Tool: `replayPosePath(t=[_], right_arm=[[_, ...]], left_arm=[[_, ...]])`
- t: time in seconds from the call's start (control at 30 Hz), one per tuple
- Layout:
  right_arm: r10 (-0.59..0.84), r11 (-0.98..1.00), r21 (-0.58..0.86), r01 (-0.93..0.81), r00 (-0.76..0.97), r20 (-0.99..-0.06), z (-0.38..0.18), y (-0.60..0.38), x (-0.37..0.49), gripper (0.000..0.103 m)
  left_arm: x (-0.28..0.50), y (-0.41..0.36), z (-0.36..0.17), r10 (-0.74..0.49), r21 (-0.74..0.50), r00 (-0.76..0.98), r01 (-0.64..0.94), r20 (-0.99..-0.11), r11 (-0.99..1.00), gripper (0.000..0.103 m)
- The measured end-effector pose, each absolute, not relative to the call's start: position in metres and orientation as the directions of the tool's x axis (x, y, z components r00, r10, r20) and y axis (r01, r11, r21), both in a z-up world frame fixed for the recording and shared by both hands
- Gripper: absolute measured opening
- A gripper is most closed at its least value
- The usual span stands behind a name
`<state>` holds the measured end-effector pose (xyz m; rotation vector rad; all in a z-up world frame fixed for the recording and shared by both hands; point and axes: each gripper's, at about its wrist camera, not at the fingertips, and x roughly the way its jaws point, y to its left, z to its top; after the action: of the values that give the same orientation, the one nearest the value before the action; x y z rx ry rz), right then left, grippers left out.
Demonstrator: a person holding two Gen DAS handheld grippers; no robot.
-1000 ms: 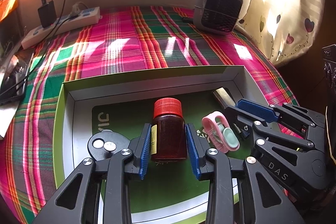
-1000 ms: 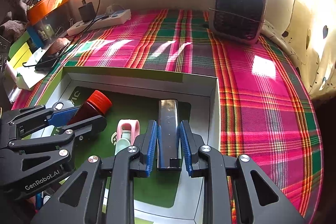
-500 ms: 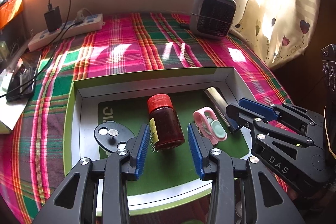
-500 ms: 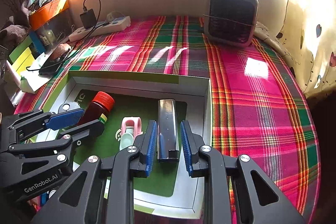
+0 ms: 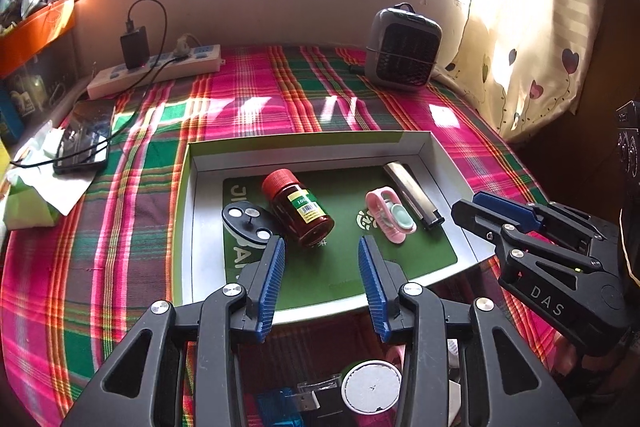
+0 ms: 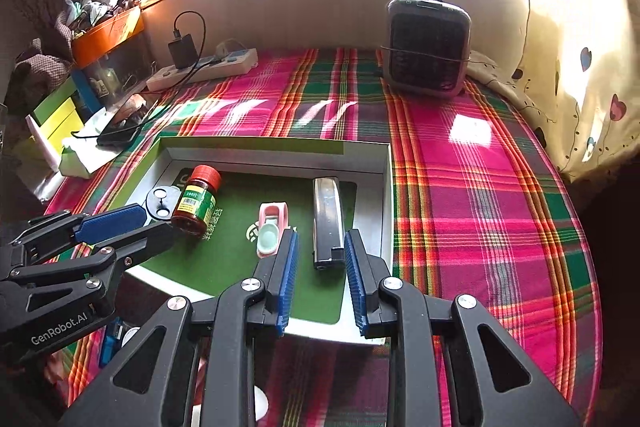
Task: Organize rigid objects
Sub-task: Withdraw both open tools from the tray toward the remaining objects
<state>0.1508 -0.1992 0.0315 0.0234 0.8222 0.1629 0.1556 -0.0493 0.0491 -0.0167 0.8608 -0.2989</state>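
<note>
A shallow white tray (image 5: 444,163) (image 6: 386,187) with a green mat lies on the plaid cloth. In it lie a brown bottle with a red cap (image 5: 298,209) (image 6: 197,201), a black oval piece with silver discs (image 5: 245,223) (image 6: 160,201), a pink and mint clip (image 5: 390,215) (image 6: 272,227) and a silver bar (image 5: 412,193) (image 6: 328,219). My left gripper (image 5: 320,255) (image 6: 132,223) is open and empty, just short of the bottle. My right gripper (image 6: 318,247) (image 5: 476,205) is open and empty, with the bar's near end between its tips.
A grey heater (image 5: 402,47) (image 6: 428,47) stands at the back right. A power strip with a charger (image 5: 160,65) (image 6: 204,65) and a phone (image 5: 84,137) lie at the back left. Small items (image 5: 372,385) lie below the tray's near edge.
Both grippers have pulled back and up from the tray. The left has let go of the bottle, which now lies on its side, and the right has let go of the bar.
</note>
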Motion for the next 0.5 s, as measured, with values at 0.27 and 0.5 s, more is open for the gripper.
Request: replayPosePath(t=[0.27,0.5], right_arm=[[0.164,0.986,0.093,-0.140,0.683,-0.711,0.036,-0.198,0.125,0.026],[0.163,0.986,0.101,-0.130,0.693,-0.702,0.037,-0.198,0.103,0.030]], left_arm=[[0.128,-0.043,0.052,-0.262,-0.137,0.622,0.242,-0.738,0.961,0.038],[0.107,-0.039,0.053,-0.256,-0.130,0.634,0.239,-0.730,0.962,0.038]])
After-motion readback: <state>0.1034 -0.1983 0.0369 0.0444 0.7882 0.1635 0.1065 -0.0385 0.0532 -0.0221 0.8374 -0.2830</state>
